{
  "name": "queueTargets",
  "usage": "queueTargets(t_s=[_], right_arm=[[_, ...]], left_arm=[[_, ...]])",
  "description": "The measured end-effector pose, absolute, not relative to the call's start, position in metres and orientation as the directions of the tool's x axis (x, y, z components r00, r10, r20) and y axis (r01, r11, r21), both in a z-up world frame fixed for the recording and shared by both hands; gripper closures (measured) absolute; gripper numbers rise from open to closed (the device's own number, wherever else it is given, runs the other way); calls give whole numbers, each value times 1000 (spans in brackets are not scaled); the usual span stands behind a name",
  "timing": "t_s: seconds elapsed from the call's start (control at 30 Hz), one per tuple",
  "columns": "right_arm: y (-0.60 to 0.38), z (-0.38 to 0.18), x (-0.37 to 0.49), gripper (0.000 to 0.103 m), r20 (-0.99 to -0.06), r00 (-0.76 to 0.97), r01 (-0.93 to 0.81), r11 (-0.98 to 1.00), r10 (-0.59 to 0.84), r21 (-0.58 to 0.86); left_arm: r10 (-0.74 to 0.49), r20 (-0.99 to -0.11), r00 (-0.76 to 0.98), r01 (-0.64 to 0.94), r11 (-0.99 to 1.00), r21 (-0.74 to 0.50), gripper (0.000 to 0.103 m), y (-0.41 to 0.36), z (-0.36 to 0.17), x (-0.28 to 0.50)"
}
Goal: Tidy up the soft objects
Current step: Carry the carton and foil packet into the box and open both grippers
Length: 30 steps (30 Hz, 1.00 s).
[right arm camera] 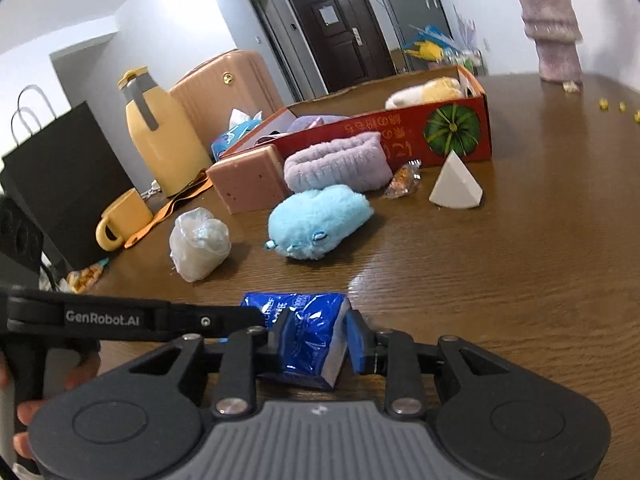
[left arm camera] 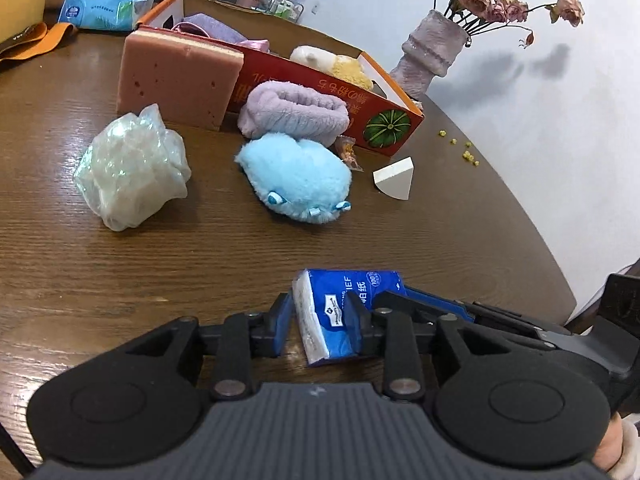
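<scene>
On the wooden worktop [left arm camera: 120, 280], the red box [left arm camera: 320, 92] at twelve o'clock likely collects soft items. Both grippers' fingers, left gripper [left arm camera: 320, 326] and right gripper [right arm camera: 316, 340], stand narrowly around one blue tissue pack [left arm camera: 340, 304], seemingly sharing its lift.

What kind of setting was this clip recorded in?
Most likely a lived-in home, probably a dining or living area near the entrance: a wooden table holding a vase of dried roses, a dark front door, and a suitcase beside a yellow thermos jug.
</scene>
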State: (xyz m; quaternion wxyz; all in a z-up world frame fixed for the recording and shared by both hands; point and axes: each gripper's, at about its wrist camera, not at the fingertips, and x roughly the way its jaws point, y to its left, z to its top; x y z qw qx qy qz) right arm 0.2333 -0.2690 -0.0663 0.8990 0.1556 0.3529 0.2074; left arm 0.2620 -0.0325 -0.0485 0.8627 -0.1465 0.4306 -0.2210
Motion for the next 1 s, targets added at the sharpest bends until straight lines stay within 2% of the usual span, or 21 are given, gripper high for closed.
queueTargets(t_s=[0.1,0.2,0.27,0.37,0.53,0.6,0.67,0.77,0.87,1.0], right_arm=[[-273,-68,235,75,-568,655,-257,854,499,453],[-269,-66,234,76,-567,661,-271,861,491,431],[-268,-63,235,78,-566,665,-265,863,487,430],[-271,-46,245,81,-522,698,-272,856,490,440],[-267,13,299,82,-386,772,-353,846,505,399],[-256,37,341,82,-352,794,-370,853,496,367],[-243,50,384,82,-345,801,-375,859,489,347],[-225,47,460,82,-399,777,-347,860,487,373],[-208,24,521,82,-484,720,-307,853,498,421],[-196,-9,563,84,-580,643,-258,854,501,451]], left_arm=[[-516,-673,529,259,854,-451,73,-31,-49,263],[-539,-669,512,246,838,-487,78,-30,-49,265],[-523,-666,532,266,850,-455,77,-34,-44,264],[-536,-612,581,306,841,-445,78,-29,-21,273],[-542,-491,682,366,835,-412,78,-13,43,335],[-521,-474,710,374,849,-373,78,-7,67,375],[-506,-495,707,356,858,-369,78,1,74,422],[-462,-571,678,288,883,-372,78,13,64,491],[-391,-637,665,261,920,-293,78,10,44,526],[-324,-682,655,293,942,-165,77,8,13,543]])
